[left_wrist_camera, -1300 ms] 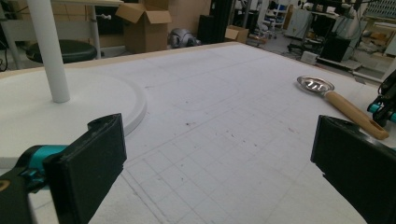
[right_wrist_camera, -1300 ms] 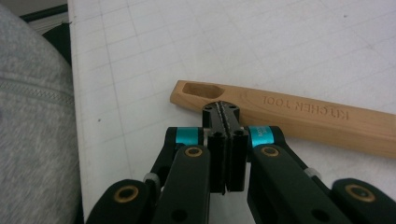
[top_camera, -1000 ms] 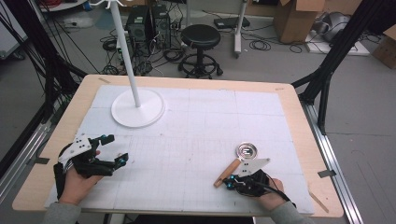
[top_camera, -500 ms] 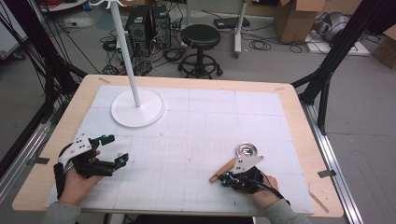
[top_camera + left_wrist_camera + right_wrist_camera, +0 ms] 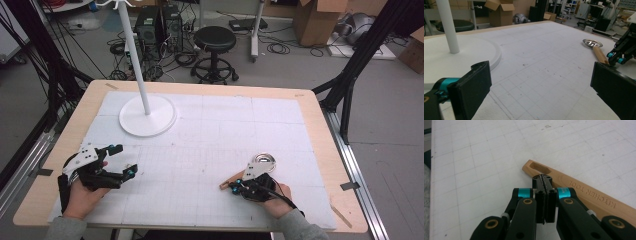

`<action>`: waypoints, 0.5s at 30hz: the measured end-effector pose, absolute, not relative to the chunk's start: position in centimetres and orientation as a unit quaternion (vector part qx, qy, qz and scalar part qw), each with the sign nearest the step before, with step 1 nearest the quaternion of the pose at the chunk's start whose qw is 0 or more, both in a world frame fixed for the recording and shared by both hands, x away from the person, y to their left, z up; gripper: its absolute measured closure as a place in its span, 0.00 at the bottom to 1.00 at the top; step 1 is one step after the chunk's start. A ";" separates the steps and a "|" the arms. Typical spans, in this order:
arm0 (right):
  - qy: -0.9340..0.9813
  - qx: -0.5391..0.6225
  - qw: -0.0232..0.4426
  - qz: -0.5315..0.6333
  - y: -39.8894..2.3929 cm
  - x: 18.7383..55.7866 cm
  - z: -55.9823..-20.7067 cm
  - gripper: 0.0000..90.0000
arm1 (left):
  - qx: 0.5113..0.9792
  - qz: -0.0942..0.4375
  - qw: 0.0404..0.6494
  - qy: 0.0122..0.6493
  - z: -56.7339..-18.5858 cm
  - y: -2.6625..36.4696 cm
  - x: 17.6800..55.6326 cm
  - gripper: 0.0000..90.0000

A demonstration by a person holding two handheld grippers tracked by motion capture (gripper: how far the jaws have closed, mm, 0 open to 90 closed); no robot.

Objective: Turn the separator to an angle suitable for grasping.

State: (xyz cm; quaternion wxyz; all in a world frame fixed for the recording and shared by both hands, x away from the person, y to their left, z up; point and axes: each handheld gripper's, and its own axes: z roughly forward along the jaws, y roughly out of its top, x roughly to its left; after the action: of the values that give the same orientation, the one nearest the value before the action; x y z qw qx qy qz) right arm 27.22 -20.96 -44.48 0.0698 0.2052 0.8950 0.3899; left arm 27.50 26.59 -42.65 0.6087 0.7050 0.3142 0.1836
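White gridded mat (image 5: 210, 145) covers the wooden table, with a white stand base (image 5: 147, 116) at its far left. The right gripper (image 5: 542, 180) has its 2 jaws pressed together with nothing between them, tips over the wooden handle (image 5: 584, 192) of a metal strainer (image 5: 263, 160). The left gripper (image 5: 127, 160) rests spread wide and holds nothing.

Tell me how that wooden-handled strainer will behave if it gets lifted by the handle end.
The strainer would likely stay stiff: its wooden handle looks solid and flat. It may tip bowl-down, since the metal bowl sits far from that end. The flat handle probably won't roll, and the right gripper is shut beside it.
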 end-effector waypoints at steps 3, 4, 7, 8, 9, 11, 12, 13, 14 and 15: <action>0.894 0.207 0.075 0.390 -20.7 27.5 -44.5 1.00 | 0.705 0.184 0.609 0.313 -42.6 26.6 27.5 0.04; 0.894 0.210 0.076 0.389 -20.6 27.5 -44.5 1.00 | 0.705 0.184 0.609 0.313 -42.6 26.6 27.5 0.04; 0.893 0.213 0.079 0.389 -20.3 27.8 -44.5 1.00 | 0.705 0.184 0.608 0.314 -42.6 26.6 27.5 0.04; 0.892 0.213 0.079 0.391 -20.2 27.9 -44.5 1.00 | 0.705 0.184 0.609 0.315 -42.7 26.6 27.5 0.04; 0.891 0.214 0.081 0.391 -20.1 28.1 -44.5 1.00 | 0.705 0.183 0.609 0.314 -42.7 26.6 27.5 0.04; 0.892 0.218 0.081 0.388 -19.9 28.2 -44.5 1.00 | 0.705 0.184 0.609 0.315 -42.6 26.6 27.5 0.04; 0.892 0.218 0.081 0.389 -19.8 28.3 -44.5 1.00 | 0.704 0.183 0.610 0.315 -42.6 26.6 27.5 0.04; 0.891 0.221 0.085 0.388 -19.7 28.4 -44.5 1.00 | 0.703 0.184 0.610 0.316 -42.6 26.6 27.5 0.04; 0.891 0.221 0.081 0.388 -19.7 28.5 -44.5 1.00 | 0.703 0.184 0.610 0.316 -42.6 26.6 27.5 0.04; 0.890 0.224 0.080 0.389 -19.6 28.6 -44.5 1.00 | 0.703 0.184 0.610 0.317 -42.6 26.6 27.5 0.04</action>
State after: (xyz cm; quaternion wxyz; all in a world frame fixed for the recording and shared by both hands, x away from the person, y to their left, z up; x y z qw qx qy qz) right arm 28.62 -19.62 -44.48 0.0802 0.2240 0.8899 0.3892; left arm 27.49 26.61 -42.64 0.6098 0.7029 0.3167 0.1837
